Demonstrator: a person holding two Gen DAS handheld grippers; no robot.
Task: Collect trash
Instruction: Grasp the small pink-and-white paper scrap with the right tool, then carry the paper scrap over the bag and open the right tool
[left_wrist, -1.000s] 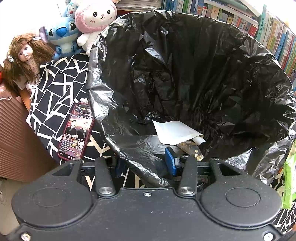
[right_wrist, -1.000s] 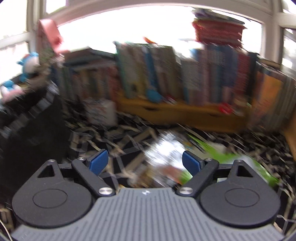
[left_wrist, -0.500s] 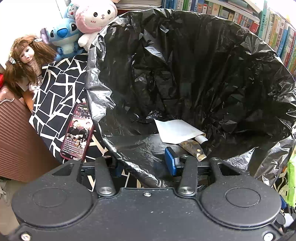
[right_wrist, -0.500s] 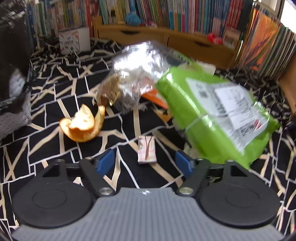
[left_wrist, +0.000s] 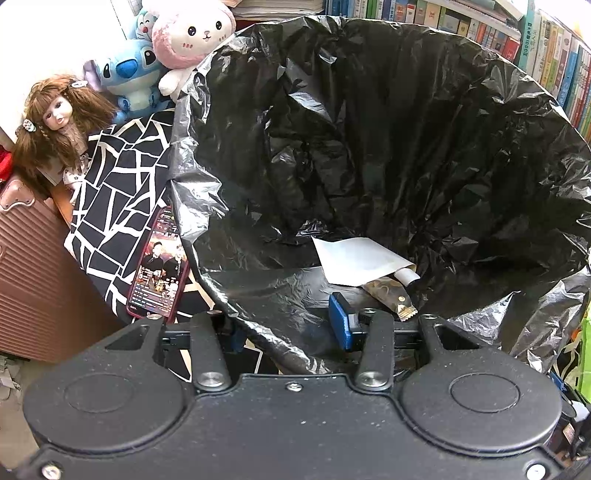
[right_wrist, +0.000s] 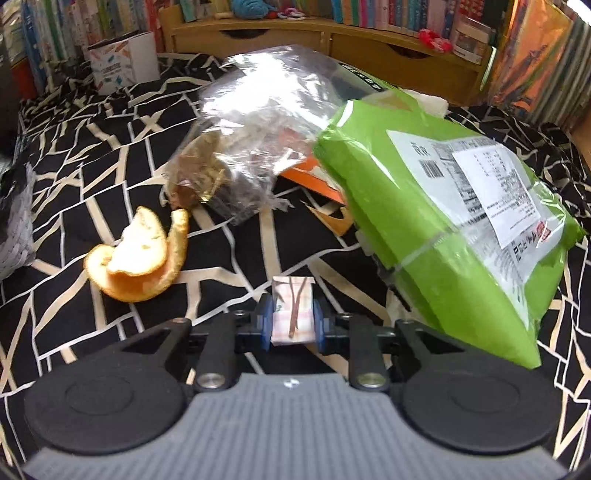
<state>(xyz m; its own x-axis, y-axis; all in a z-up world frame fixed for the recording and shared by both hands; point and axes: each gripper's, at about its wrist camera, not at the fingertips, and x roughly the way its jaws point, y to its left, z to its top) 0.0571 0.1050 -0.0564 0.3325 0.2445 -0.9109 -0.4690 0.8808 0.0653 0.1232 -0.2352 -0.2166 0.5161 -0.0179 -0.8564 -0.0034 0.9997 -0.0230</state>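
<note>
Right gripper (right_wrist: 291, 325) jaws just closed onto the small wrapper (right_wrist: 292, 314) on the patterned cloth (right_wrist: 229, 251), peel (right_wrist: 138, 258) to its left, green bag (right_wrist: 443, 229) right. Left gripper (left_wrist: 291, 328) narrow, clamped on the trash bag (left_wrist: 369, 147) near rim, holding its mouth open.

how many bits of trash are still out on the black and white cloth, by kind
orange peel: 1
small pink folded wrapper, between the right gripper's jaws: 1
crumpled clear plastic bag: 1
big green plastic package: 1
torn orange card scraps: 1 cluster
total: 5
</note>
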